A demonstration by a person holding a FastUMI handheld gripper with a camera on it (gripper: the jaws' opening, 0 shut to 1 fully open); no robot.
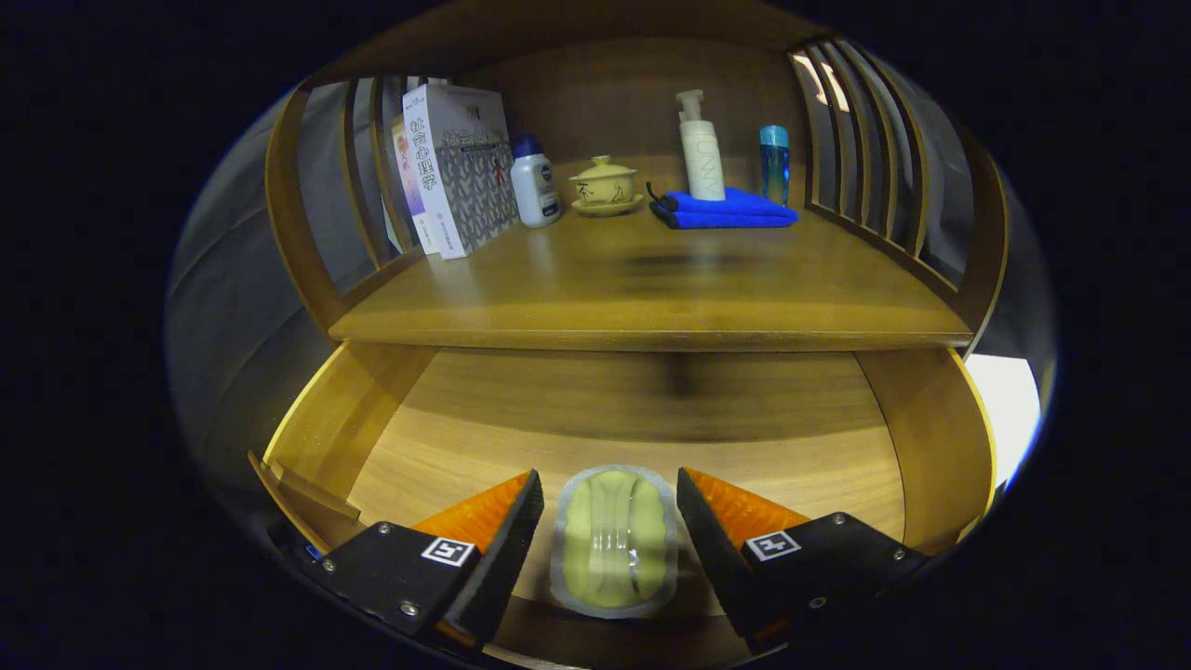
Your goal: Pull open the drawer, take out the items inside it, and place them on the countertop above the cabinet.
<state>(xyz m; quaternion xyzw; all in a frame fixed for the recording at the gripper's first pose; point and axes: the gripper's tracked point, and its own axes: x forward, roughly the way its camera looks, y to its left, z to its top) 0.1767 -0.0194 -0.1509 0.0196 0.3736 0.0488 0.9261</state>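
The wooden drawer [642, 409] stands pulled open below the countertop [651, 279]. On its floor lies a pale yellow-green item sealed in clear wrapping [614, 540]. My gripper [609, 521] is lowered into the drawer and open. The wrapped item lies between the two fingers, with a small gap on each side. Neither finger presses on it. The rest of the drawer floor beyond the fingers is bare wood.
On the countertop stand upright books [456, 167], a small white bottle with a blue cap [535, 181], a yellow lidded cup on a saucer [605, 186], a pump bottle [700, 149] on a folded blue cloth [726, 209], and a blue bottle [773, 163]. Slatted wooden sides [856, 158] flank it.
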